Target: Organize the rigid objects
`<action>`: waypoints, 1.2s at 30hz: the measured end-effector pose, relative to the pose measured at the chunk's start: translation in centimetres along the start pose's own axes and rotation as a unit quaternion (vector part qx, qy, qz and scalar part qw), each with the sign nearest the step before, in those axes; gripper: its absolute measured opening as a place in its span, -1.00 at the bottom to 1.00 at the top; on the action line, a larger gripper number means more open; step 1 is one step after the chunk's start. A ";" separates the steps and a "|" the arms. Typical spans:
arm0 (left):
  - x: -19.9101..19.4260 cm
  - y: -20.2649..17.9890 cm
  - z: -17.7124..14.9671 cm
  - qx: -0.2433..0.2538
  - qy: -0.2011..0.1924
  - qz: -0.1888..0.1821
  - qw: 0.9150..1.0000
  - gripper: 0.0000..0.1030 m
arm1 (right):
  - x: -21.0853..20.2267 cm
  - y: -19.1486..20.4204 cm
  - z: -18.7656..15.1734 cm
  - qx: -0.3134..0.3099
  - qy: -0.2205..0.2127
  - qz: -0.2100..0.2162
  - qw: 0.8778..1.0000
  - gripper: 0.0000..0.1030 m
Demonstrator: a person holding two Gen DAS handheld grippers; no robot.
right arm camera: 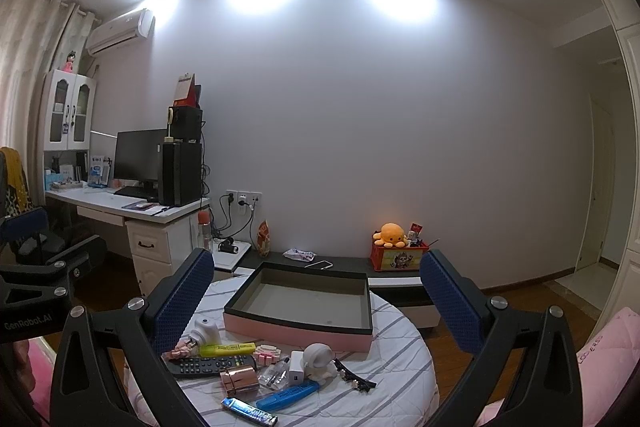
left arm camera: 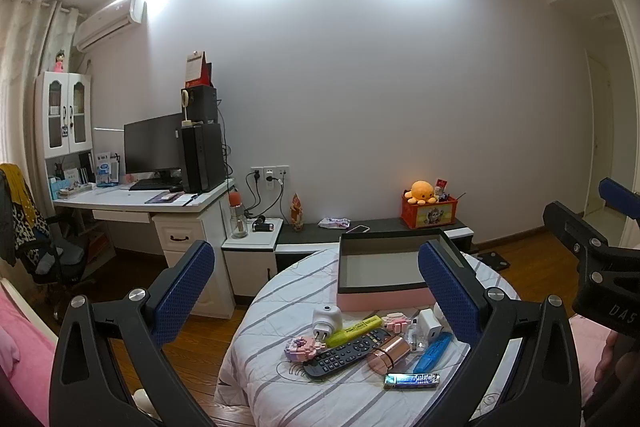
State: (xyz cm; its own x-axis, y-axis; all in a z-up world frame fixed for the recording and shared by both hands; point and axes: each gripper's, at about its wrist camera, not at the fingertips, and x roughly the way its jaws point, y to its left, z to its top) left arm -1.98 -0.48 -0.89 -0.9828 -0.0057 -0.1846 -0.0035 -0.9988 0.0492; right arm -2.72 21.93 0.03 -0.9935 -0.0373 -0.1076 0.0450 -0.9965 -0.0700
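Nearest the lens, a blue foil-wrapped bar (right arm camera: 249, 411) lay at the near edge of the round table (right arm camera: 404, 379), just beside a blue highlighter (right arm camera: 287, 395). Behind them the clutter crowded together: a copper-coloured cylinder (right arm camera: 239, 378), a black remote (right arm camera: 210, 365), a yellow highlighter (right arm camera: 227, 349), a white plug adapter (right arm camera: 206, 331), a white charger (right arm camera: 296, 367) and what seemed to be a small clear bottle (right arm camera: 275, 374), though glare blurred it. An open pink box (right arm camera: 298, 337) sat empty toward the far edge. Both the left gripper (left arm camera: 316, 291) and right gripper (right arm camera: 312, 301) hovered above with fingers spread wide, holding nothing. Likely trouble lay in the packing: closing on one piece might nudge its neighbours, and the cylinder looked ready to roll off the cloth.
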 end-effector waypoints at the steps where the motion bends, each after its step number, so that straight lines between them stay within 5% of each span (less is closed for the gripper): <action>1: 0.0 0.0 0.0 0.000 0.000 -0.001 1.000 1.00 | 0.0 0.1 0.0 0.000 -0.001 0.000 1.000 1.00; 36: 1.7 -1.9 0.1 0.018 0.002 -0.012 1.000 1.00 | 1.3 -0.5 -0.5 0.003 0.008 0.001 1.000 1.00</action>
State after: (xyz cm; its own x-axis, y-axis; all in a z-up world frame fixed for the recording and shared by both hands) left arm -3.62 1.41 -1.21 -0.9816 0.0184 -0.1900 -0.0341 -0.9962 0.0796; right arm -3.94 22.45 -0.62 -0.9917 -0.0388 -0.1227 0.0469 -0.9969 -0.0635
